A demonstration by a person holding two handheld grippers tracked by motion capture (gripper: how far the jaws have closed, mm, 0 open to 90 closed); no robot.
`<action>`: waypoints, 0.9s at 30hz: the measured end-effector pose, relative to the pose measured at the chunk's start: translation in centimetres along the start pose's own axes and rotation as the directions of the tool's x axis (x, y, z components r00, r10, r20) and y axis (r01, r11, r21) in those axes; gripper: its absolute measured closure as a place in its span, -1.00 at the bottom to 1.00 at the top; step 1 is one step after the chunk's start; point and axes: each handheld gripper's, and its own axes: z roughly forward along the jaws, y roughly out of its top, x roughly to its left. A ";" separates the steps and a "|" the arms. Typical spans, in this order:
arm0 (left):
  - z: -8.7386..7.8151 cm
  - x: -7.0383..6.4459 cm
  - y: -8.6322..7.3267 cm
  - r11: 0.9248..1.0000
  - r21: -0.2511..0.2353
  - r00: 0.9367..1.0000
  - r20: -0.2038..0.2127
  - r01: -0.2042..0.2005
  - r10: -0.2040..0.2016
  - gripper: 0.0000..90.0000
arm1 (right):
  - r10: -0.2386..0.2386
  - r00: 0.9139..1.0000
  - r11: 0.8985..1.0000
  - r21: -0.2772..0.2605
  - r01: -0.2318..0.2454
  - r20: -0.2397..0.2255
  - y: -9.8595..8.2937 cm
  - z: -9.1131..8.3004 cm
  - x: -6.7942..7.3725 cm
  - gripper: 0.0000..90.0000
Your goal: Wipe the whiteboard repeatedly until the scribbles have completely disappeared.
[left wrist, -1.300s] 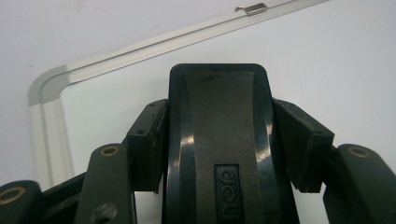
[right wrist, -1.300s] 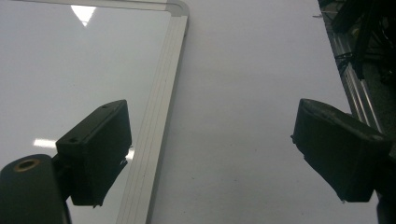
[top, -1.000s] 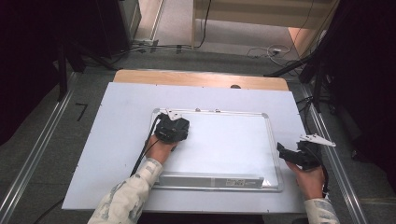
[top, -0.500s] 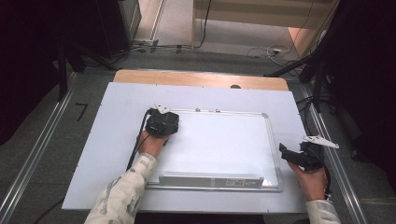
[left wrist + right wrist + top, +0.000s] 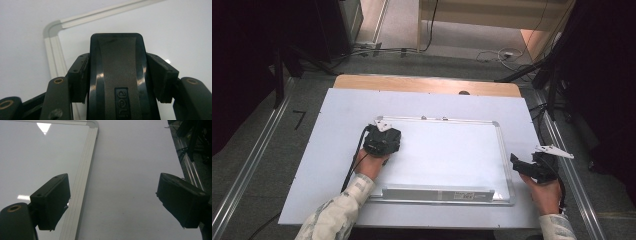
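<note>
Eraser (image 5: 117,75) clamped between left gripper (image 5: 382,140) jaws, over whiteboard (image 5: 452,150) near far-left corner. Right gripper (image 5: 532,167) spread wide, empty, beside board's right frame. Best practice: keep eraser flat, press evenly, overlap strokes, steady board edge.

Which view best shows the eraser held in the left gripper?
The left gripper view: the black eraser sits close up, clamped between the jaws over the whiteboard. In the high view the left gripper covers it.
</note>
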 end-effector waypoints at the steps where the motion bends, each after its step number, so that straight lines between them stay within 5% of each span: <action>1: -0.2 -0.3 -0.2 1.000 -0.002 1.000 0.008 -0.006 0.006 -0.09 | 0.002 1.000 1.000 0.001 -0.002 -0.001 0.0 0.0 0.1 -0.77; 11: -1.2 -2.6 -1.3 0.998 -0.004 0.994 0.090 -0.065 0.065 -0.09 | -0.006 1.000 1.000 0.002 0.006 0.000 0.1 0.1 0.2 -0.77; 15: -1.3 -3.8 -1.4 0.994 -0.010 0.983 0.151 -0.108 0.108 -0.09 | -0.007 1.000 1.000 0.003 0.007 -0.001 0.1 0.2 0.2 -0.77; 21: -1.0 -3.9 -1.2 0.994 -0.018 0.981 0.161 -0.112 0.113 -0.10 | -0.005 1.000 1.000 0.002 0.005 -0.003 0.1 0.2 0.3 -0.77; 27: 0.1 -3.0 -0.2 0.996 -0.020 0.988 0.127 -0.090 0.091 -0.09 | -0.006 1.000 1.000 0.001 0.006 -0.002 0.1 0.1 0.1 -0.77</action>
